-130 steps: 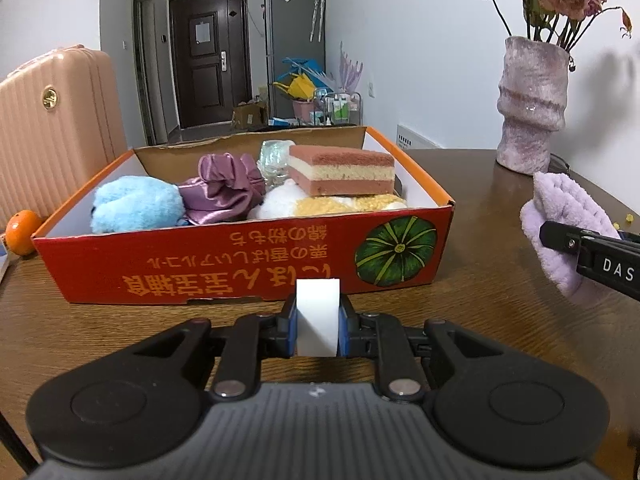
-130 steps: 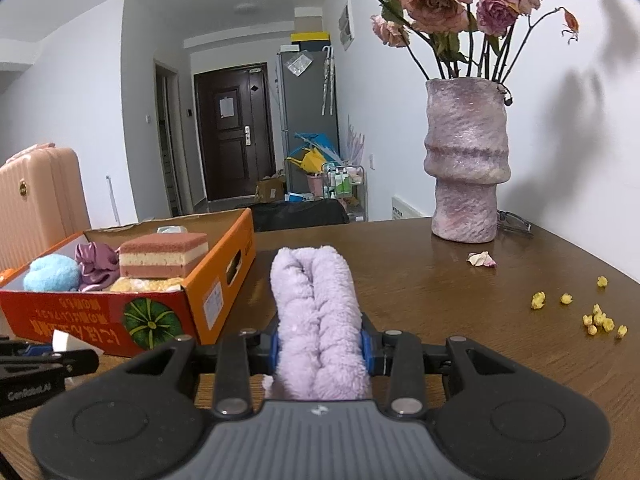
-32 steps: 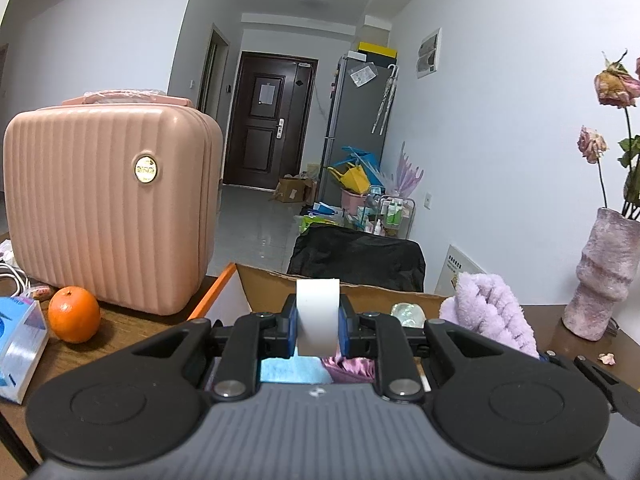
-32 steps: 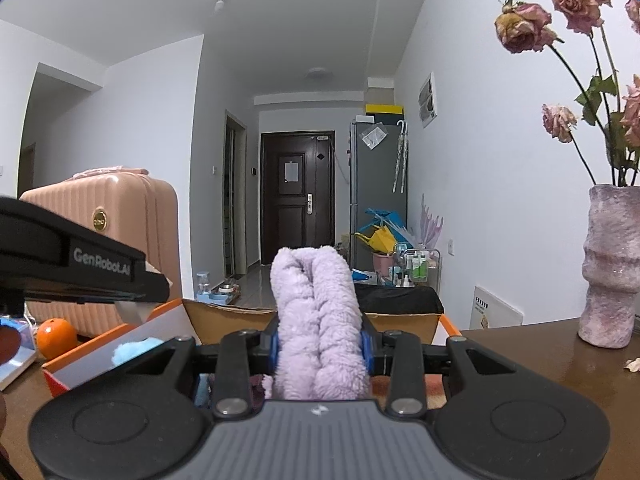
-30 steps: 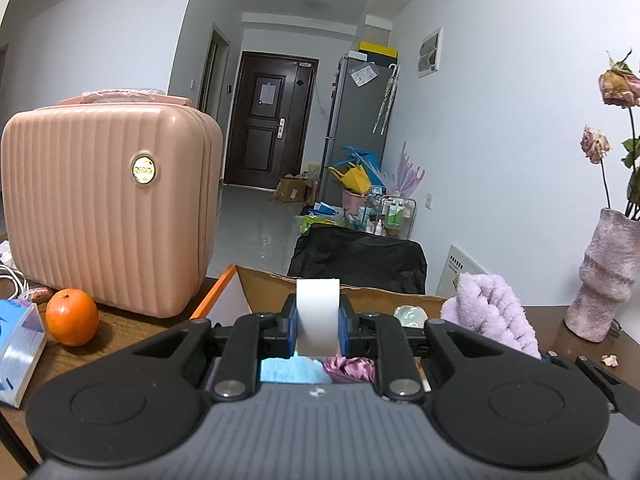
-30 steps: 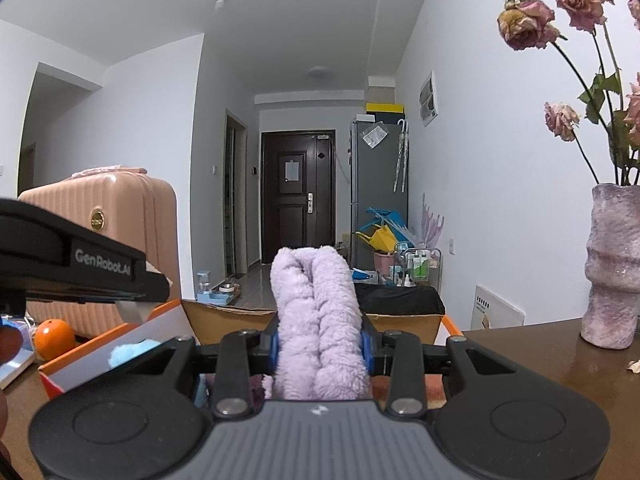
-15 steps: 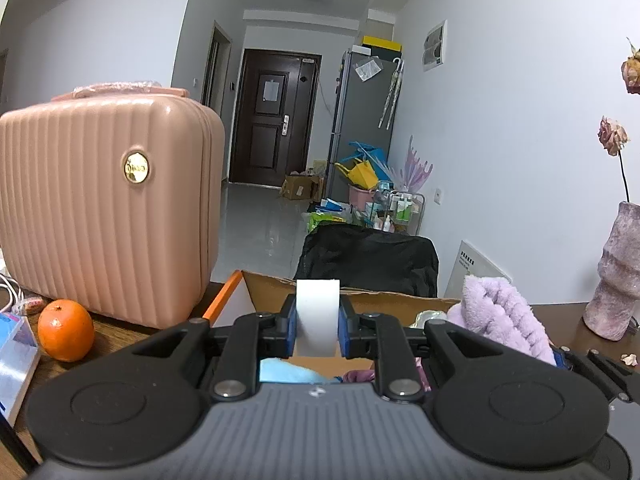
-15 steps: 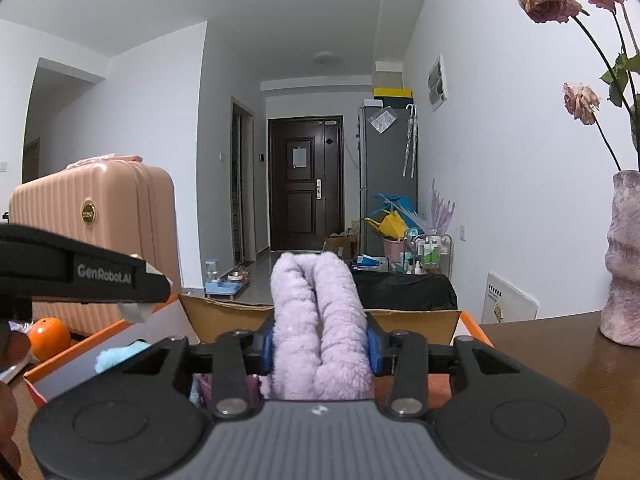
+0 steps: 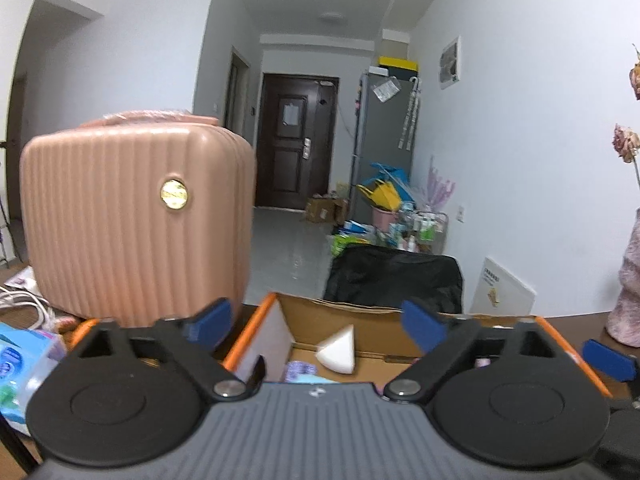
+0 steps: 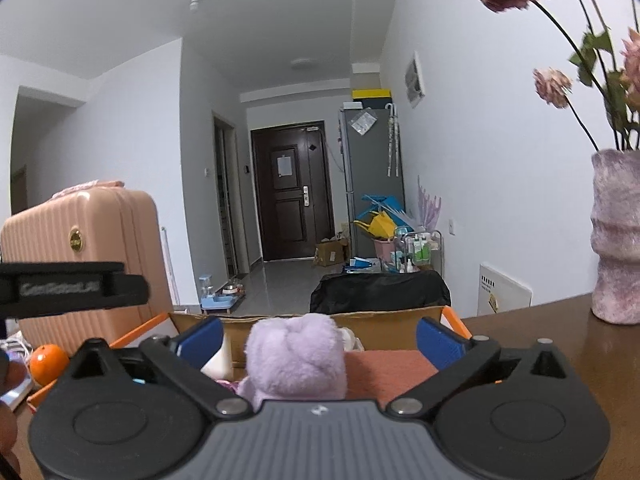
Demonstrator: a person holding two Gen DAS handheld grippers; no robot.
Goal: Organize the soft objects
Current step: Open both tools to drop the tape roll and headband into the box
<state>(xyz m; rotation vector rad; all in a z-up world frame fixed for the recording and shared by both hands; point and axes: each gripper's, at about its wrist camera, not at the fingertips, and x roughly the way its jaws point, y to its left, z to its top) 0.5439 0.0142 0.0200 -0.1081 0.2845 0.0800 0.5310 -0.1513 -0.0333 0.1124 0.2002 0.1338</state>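
My left gripper point(image 9: 318, 322) is open over the orange cardboard box point(image 9: 256, 330). A white foam piece point(image 9: 338, 350) is loose between its fingers, inside the box near the back wall. My right gripper point(image 10: 318, 338) is open above the same box point(image 10: 452, 316). The purple fluffy cloth point(image 10: 296, 358) sits between its spread fingers, free of the pads, beside a pink sponge block point(image 10: 394, 368). A blue soft item point(image 9: 310, 378) and a patterned piece show just under the left gripper body.
A pink suitcase point(image 9: 136, 216) stands left of the box, with an orange point(image 10: 48, 362) and a blue packet point(image 9: 24, 364) by it. A pink vase point(image 10: 616, 236) with dried flowers stands on the wooden table at the right. A black chair back point(image 9: 394, 282) is behind the box.
Both grippers have opened. The white foam piece dropped out of the left one into the box, and the purple cloth is released from the right one and sits lower.
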